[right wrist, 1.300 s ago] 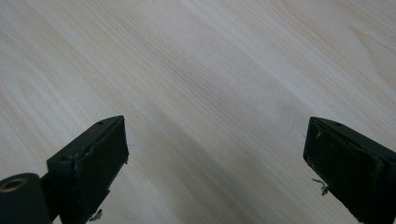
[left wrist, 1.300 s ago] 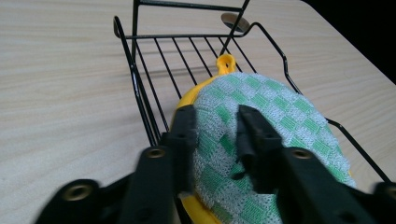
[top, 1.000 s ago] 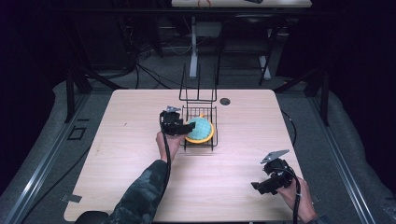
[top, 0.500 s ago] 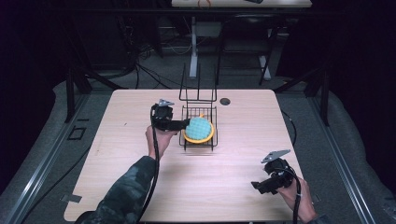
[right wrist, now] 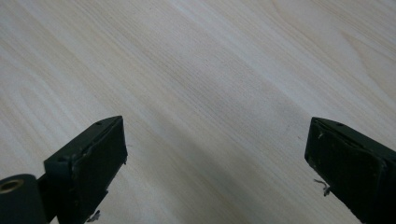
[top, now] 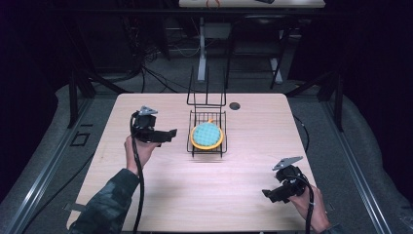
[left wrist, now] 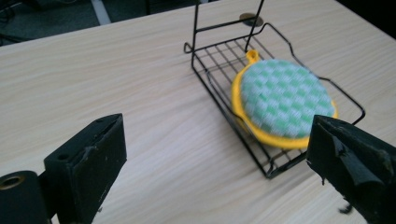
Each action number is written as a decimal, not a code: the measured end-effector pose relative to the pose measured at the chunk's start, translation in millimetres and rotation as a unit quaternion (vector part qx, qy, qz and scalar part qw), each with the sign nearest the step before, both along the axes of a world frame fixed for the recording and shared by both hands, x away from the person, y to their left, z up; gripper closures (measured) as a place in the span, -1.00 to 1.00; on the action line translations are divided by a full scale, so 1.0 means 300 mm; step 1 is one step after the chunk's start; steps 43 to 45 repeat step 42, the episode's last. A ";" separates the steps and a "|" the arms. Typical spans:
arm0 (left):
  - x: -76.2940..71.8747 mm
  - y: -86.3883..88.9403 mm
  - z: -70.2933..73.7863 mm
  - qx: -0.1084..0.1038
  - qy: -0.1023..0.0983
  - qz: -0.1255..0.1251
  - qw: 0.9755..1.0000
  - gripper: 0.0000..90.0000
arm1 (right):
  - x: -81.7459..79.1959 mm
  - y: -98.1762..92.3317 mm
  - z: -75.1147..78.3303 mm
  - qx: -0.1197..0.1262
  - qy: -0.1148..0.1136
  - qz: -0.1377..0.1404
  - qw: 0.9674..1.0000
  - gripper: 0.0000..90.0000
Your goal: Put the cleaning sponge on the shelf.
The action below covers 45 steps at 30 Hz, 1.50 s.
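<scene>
From the high view, the wooden counter (top: 160, 190) carries a black wire rack (top: 208, 134) just behind its middle, and lying flat in the rack's tray is a round yellow-rimmed pad with a green-and-white checked face (top: 207, 136). A small dark round disc (top: 235, 106) sits on the counter just behind and to the right of the rack. The left gripper (top: 165, 135) hangs just left of the rack, apart from it, jaws pointing toward the pad; its jaws have just been opening and nothing is between them. The left hand (top: 138, 151) wraps its body, a camouflage sleeve (top: 109, 202) running down to the near edge. Over at the near right corner, the right gripper (top: 271, 194) sits low over bare wood, well apart from the rack, with the right hand (top: 309, 207) behind it.

Now the left gripper view: two black jaws spread wide, wood grain in the gap. The checked pad (left wrist: 282, 100) lies ahead and to the right in the rack (left wrist: 224, 60), its yellow rim overhanging the tray's front wires, a small yellow loop at its far edge. The gripper touches neither.

On to the right gripper view: jaws parted wide here too, nothing pinched, plain pale counter (right wrist: 210, 84) beneath them.
</scene>
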<state>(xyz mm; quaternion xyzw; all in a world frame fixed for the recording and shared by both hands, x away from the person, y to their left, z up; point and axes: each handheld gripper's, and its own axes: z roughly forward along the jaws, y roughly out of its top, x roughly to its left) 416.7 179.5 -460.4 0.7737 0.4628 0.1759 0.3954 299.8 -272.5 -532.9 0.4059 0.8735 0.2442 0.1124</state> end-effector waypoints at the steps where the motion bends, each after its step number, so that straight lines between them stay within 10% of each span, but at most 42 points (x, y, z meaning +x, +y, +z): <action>1: -0.007 0.016 -0.002 -0.003 0.002 0.004 1.000 -0.94 | 0.000 0.000 0.000 0.000 0.000 0.000 1.000 -0.89; 17: -0.139 0.252 -0.093 0.025 0.042 0.057 0.997 -1.00 | -0.007 -0.003 0.005 0.001 -0.006 -0.009 1.000 -0.88; 25: -0.194 0.358 -0.195 0.028 0.087 0.094 0.991 -1.00 | -0.002 -0.003 -0.001 -0.006 0.000 -0.010 1.000 -0.88; 45: -0.176 0.386 -0.261 0.046 0.115 0.091 0.988 -1.00 | 0.004 -0.008 -0.007 -0.008 0.003 -0.004 1.000 -0.87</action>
